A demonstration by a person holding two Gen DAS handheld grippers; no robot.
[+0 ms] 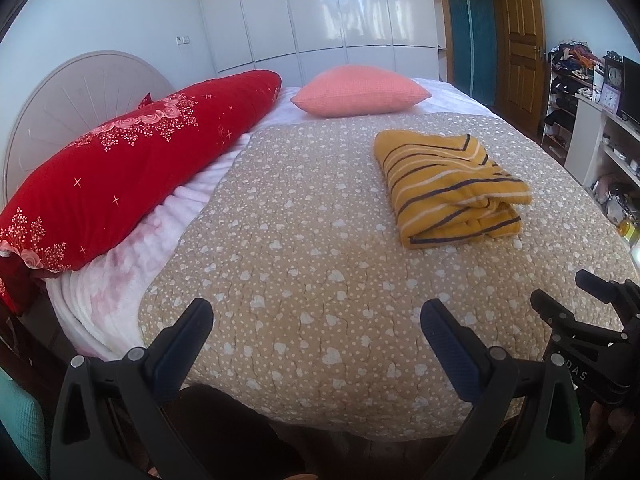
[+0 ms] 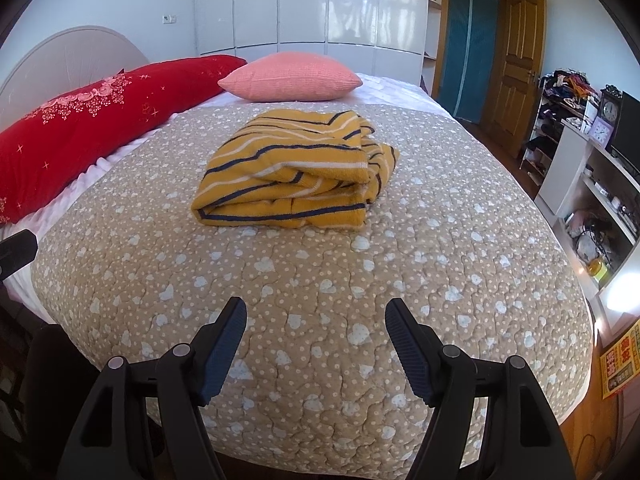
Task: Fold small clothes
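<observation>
Lying across most of both views, the bed with its tan heart-print quilt, carrying a long red bolster along the far left edge and a pink pillow near the far end. Sitting on the quilt toward the middle, nearer the right side in the left view, the yellow striped garment, already doubled into a thick bundle with layered edges facing the cameras and one loose corner bulging at its right. Hovering low over the near edge of the bed, well apart from the cloth, the left claw and the right claw, both spread wide and holding nothing. Judging the fold nearly finished: best approached by reaching in level, pinching the near corners through all layers at once, tucking the bulging right corner under, and pressing flat rather than dragging, since the soft quilt is likely to bunch under a sliding bundle
</observation>
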